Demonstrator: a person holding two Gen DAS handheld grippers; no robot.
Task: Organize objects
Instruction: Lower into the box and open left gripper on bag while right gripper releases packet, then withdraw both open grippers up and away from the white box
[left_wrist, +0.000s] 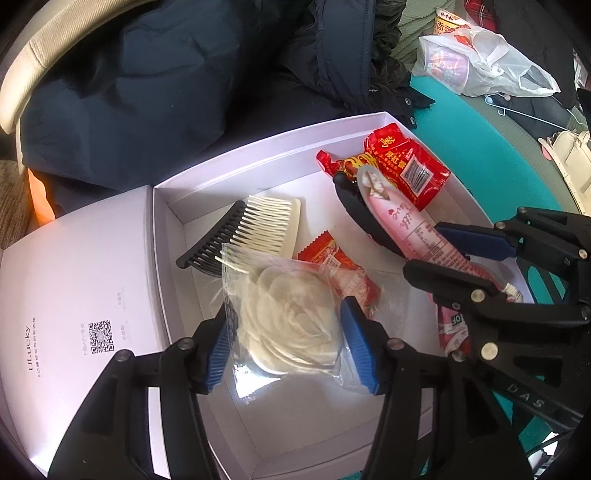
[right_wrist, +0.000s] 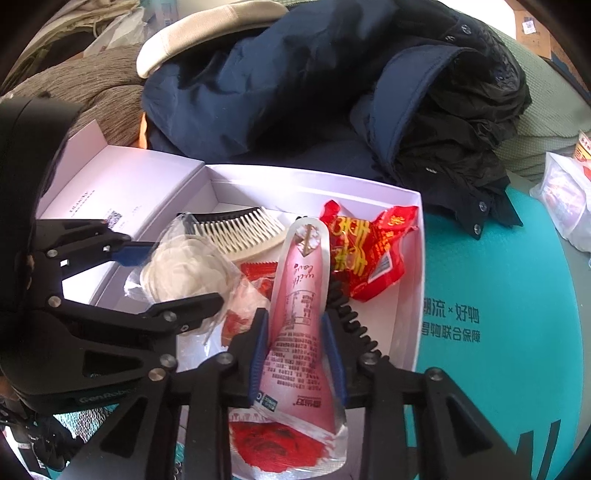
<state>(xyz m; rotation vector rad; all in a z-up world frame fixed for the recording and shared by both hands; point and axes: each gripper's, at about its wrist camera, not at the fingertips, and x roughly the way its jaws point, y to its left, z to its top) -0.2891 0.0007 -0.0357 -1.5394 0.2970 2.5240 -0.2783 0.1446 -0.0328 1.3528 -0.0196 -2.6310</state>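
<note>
Both claws hang low inside the white box (left_wrist: 207, 177), the left claw (left_wrist: 288, 345) loosely straddling the bag of cotton pads (left_wrist: 291, 321), the right claw (right_wrist: 297, 354) bracketing the pink pouch (right_wrist: 299, 295), apparently dropping each among the combs (left_wrist: 251, 229).

Both wrist views look steeply down, close over the same white box (left_wrist: 258, 147), from opposite sides.

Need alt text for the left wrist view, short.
Left gripper straddles a clear bag of cotton pads over an open white box holding two combs, red snack packets and a pink pouch, which the right gripper brackets.
</note>
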